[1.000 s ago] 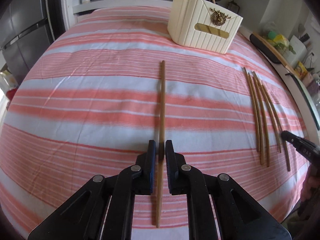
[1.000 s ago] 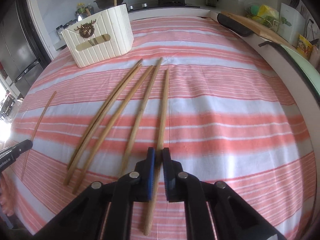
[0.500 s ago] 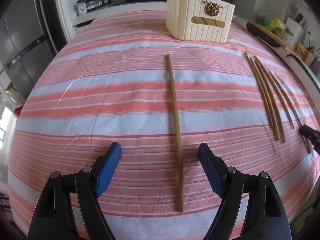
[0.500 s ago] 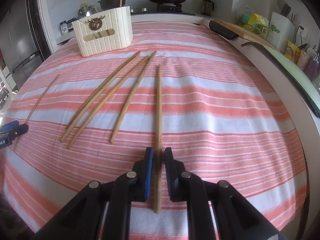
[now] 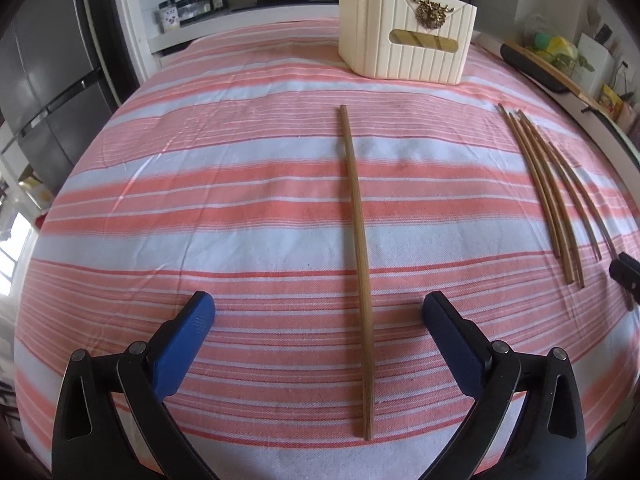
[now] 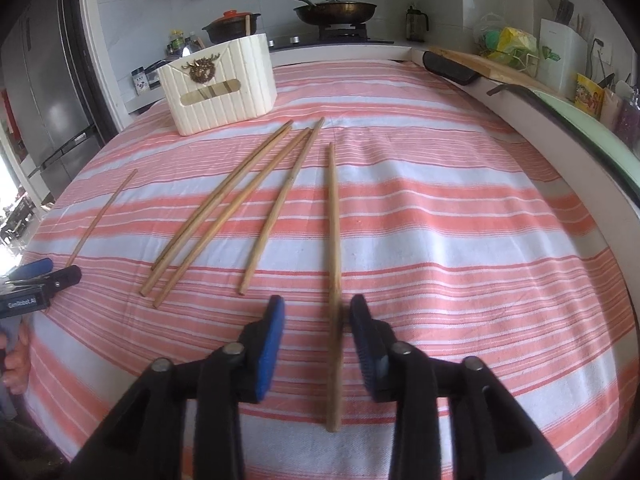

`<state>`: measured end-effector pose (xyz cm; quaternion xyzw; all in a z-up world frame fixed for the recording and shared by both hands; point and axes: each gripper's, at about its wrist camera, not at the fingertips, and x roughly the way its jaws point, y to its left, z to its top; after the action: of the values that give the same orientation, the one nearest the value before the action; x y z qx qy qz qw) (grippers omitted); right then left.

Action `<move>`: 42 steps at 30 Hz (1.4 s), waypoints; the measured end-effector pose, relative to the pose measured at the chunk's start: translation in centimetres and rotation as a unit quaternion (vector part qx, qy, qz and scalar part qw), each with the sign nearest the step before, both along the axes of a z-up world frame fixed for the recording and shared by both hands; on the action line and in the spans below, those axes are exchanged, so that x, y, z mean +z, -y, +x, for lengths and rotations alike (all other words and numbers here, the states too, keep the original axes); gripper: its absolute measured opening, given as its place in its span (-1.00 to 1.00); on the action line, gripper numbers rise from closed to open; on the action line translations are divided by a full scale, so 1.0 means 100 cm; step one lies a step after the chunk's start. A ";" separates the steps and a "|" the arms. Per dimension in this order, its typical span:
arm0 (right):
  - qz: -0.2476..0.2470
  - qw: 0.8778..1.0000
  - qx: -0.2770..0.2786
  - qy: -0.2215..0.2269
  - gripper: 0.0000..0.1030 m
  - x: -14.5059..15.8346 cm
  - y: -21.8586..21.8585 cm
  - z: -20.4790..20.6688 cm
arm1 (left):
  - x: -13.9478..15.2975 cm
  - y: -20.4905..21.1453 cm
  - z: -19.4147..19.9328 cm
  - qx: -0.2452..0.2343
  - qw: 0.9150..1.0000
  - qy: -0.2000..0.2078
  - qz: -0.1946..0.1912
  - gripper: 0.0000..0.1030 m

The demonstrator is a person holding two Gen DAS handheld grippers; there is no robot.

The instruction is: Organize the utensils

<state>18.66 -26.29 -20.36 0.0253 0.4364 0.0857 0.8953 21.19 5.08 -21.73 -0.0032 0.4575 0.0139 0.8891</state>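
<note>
- While both grippers have just been letting go, the step in hand looks like a release: each has a chopstick lying on the cloth between its pads, and neither pad presses on the wood.
- The lone chopstick lies flat on the striped tablecloth, running away from the left wrist camera toward the cream utensil box, which stands upright at the far end of the table, well apart from the stick's tip.
- The left gripper has just been opening and now stands spread wide, both pads clear of that stick.
- In the right wrist view a second chopstick lies between the pads of the right gripper, whose jaws have just been opening to a middling gap; the stick sits just beside the right-hand pad, a little blurred, so I cannot tell whether it touches.
- Four more chopsticks fan out on the cloth to its left, tips pointing toward the box.
- Judging from this layout, sorting is at an early stage: six sticks lie on the cloth; a wooden tip shows above the box rim, though what it belongs to is unclear.
- The next move probably calls for gathering the sticks parallel, then a firm grip near one end and a lift toward the box opening; the thin round wood may roll or slip.
</note>
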 end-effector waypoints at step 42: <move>-0.067 0.980 0.094 -0.160 -0.61 0.000 -0.018 0.178 | 0.017 0.005 0.154 -0.088 0.989 -0.120 0.010 -0.25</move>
<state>36.45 -24.45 -20.34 -0.0628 0.5793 0.1351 0.8014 36.56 4.53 -20.06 0.0480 0.5589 -0.0596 0.8257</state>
